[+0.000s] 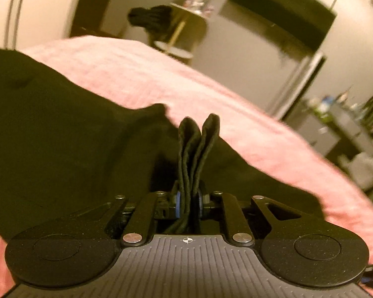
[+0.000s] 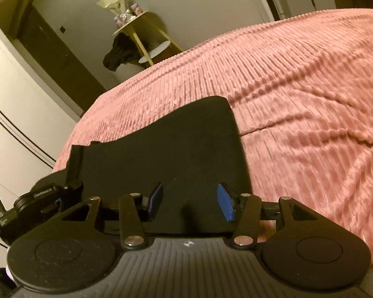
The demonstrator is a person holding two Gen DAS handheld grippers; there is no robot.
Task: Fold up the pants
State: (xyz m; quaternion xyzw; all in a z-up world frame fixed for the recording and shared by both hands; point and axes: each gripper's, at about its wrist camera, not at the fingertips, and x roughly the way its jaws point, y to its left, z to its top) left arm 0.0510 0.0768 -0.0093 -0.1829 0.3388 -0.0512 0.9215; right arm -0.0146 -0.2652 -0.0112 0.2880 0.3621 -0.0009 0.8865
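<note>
Left tool (image 1: 189,202) pinches a pants (image 2: 176,149) hem; right tool (image 2: 189,202), spread, straddles the cloth.

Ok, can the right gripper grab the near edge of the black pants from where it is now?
Probably yes. The right gripper is open, its blue pads spread over the black pants on the pink bedspread, with nothing between them.
</note>
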